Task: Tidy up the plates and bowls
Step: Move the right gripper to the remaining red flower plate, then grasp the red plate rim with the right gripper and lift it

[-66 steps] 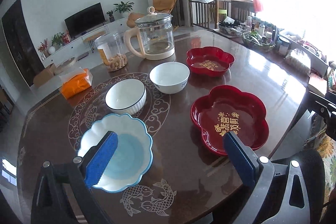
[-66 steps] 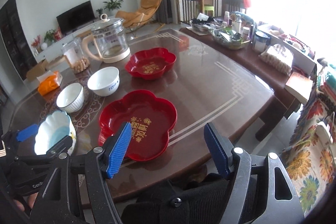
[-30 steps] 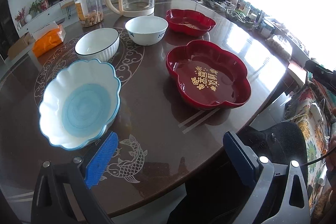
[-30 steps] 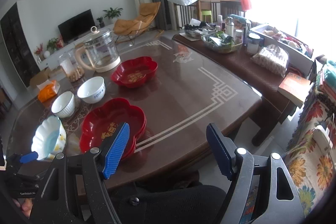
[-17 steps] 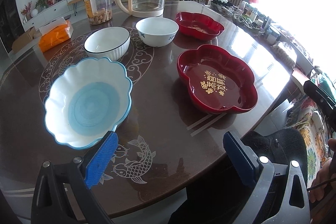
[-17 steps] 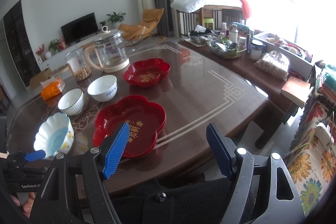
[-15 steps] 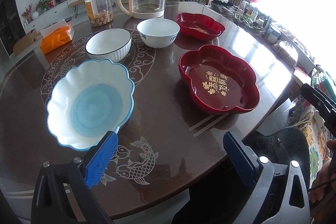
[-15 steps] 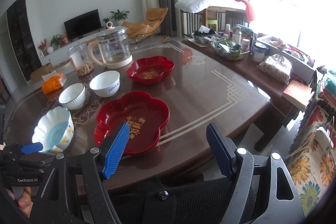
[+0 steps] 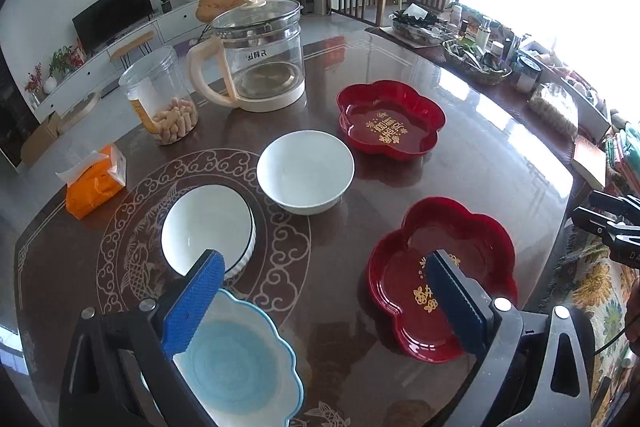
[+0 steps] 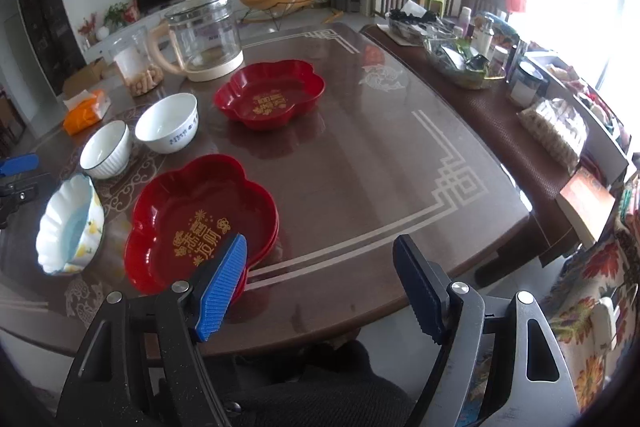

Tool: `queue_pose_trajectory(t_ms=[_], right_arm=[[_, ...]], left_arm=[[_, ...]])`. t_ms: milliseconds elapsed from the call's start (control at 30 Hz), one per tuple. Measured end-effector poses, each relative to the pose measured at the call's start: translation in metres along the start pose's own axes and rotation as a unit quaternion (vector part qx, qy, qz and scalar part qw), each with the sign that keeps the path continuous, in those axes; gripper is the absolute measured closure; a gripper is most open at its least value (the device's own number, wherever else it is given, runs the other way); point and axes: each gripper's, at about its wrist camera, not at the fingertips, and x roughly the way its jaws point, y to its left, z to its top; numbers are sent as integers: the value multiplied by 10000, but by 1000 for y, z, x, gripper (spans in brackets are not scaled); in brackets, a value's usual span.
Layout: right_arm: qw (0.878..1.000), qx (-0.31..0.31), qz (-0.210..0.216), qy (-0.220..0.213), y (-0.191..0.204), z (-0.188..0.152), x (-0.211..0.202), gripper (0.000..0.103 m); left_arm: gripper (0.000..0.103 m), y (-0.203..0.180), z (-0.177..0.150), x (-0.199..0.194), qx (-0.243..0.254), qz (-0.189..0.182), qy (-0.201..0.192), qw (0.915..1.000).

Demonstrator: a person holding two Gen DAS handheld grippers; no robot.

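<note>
Two red flower-shaped plates lie on the dark table: the near plate [image 9: 440, 269] [image 10: 200, 219] at the front, the far plate [image 9: 390, 119] [image 10: 270, 93] further back. A plain white bowl [image 9: 306, 171] [image 10: 168, 123] and a ribbed white bowl with a dark rim [image 9: 208, 227] [image 10: 106, 147] stand left of them. A scalloped blue-and-white bowl [image 9: 244, 363] [image 10: 70, 223] sits at the front left. My left gripper [image 9: 324, 307] hangs open above the table between the scalloped bowl and the near plate. My right gripper [image 10: 320, 283] is open over the table's front edge, beside the near plate.
A glass kettle [image 9: 260, 55] [image 10: 202, 35], a clear jar of snacks [image 9: 162, 95] and an orange tissue pack [image 9: 94, 175] stand at the back left. A side table with a basket of bottles [image 10: 468, 51] runs along the right. Bare tabletop [image 10: 380, 155] spreads right of the plates.
Both grippers have moved in over the table, away from its front edge. The scalloped bowl and near plate now sit low in the left wrist view. No dish has moved.
</note>
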Motion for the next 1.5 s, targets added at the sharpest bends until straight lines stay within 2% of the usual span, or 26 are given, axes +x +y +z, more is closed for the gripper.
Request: queue_pose_trajectory(t_ms=[133,267,367,467,700,833,933,967,1000,1033,1067,1133,1200,1300,1500], right_arm=[[9954,322,314,849,-27,44,47,24],[9828,967,430,1512,-52,70,98,24],[9707,1539,950,1585,-59,87,122,24],[9648,1738,1236,1538,-53,105,141,24],[9625,1558,1313,1789,-28,131,195,24],[9550,1530,1579,1990,-11,130,217,25],[9584,1466,1481,1952,-2,133,226,25],[9597,1454,1432,1932,0,134,229,28],[9602,1434,1407,1942,1,135,233,45],[9589,1429,1425,1994,3,135,239,71],[9557,1476,1536,2032,2,135,243,80],[9578,1461,1509,1965,4,135,242,85],[9681,1222,1262,1787,6,135,232,85],[9742,1100,1206,1559,-1,133,211,85],[9796,954,1361,1131,-13,123,136,85]], left_arm=[[3,-5,62,49,111,-89,272,9995],[4,-11,108,114,140,319,573,9978],[8,-12,127,155,83,530,843,9950],[9,-12,140,183,6,667,999,9928],[10,-18,156,230,-18,828,1237,9889],[24,-23,156,249,-6,810,1428,9864],[37,-26,154,257,-4,777,1498,9857],[50,-28,154,261,-8,755,1548,9851],[63,-28,152,265,-30,673,1632,9843],[71,-30,151,269,-102,503,1706,9840],[88,-31,150,269,-193,315,1712,9846],[88,-36,149,264,-183,324,1602,9864],[89,-43,148,252,-75,291,1417,9895],[91,-47,145,225,-167,3,1198,9927],[93,-55,126,133,-118,-486,679,9964]])
